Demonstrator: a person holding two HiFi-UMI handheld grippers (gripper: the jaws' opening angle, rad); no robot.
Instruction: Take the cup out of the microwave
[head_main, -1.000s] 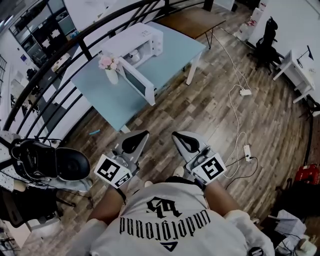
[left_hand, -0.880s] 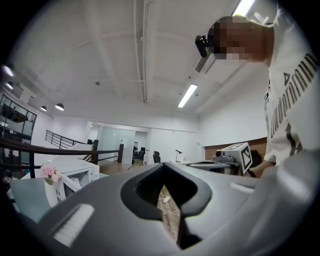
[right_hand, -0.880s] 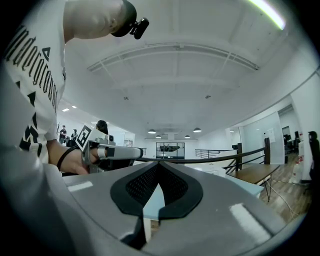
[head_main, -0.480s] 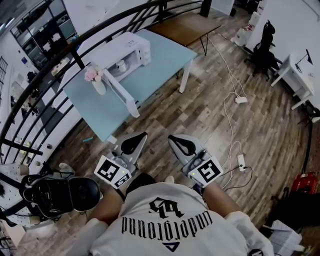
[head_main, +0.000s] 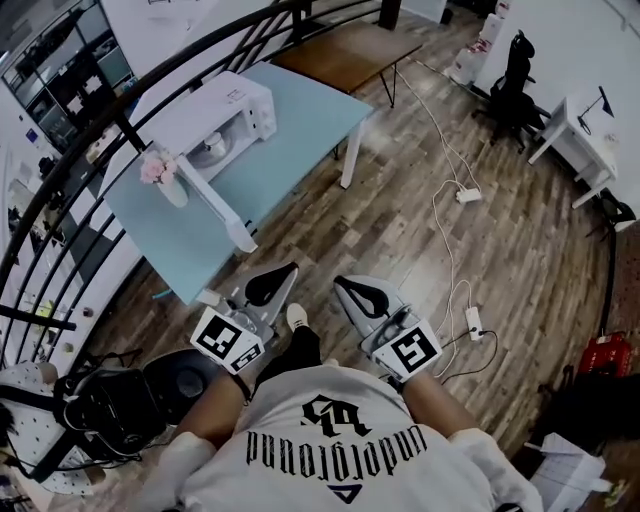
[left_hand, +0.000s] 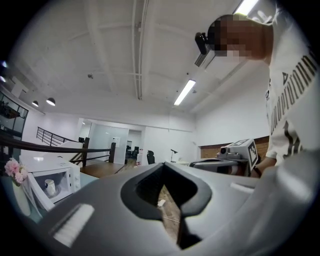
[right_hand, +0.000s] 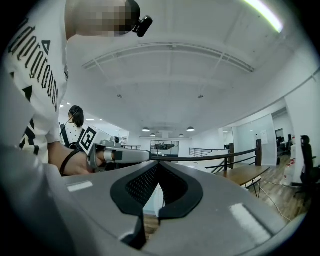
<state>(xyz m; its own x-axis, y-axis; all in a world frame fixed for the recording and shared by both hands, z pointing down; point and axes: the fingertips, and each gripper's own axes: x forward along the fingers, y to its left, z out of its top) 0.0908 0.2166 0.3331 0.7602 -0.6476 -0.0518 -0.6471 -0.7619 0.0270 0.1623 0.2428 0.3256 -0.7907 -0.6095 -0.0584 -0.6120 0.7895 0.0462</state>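
The white microwave (head_main: 228, 105) stands on a light blue table (head_main: 300, 120) with its door (head_main: 215, 205) swung open toward me. A white cup (head_main: 212, 150) stands inside it, also seen in the left gripper view as the cup (left_hand: 49, 186) in the microwave (left_hand: 45, 172). My left gripper (head_main: 287, 270) and right gripper (head_main: 343, 284) are held side by side over the wooden floor, well short of the table. Both are shut and hold nothing. The left gripper's (left_hand: 162, 165) tips meet, as do those of the right gripper (right_hand: 158, 164).
A vase of pink flowers (head_main: 160, 175) stands beside the microwave door. A black railing (head_main: 120, 125) runs behind the table and a wooden table (head_main: 345, 50) stands beyond. Cables and power strips (head_main: 468, 320) lie on the floor at right. A black chair (head_main: 120, 400) is at lower left.
The table and microwave have slid left and lower in the head view as I walk. Both grippers stay shut and side by side.
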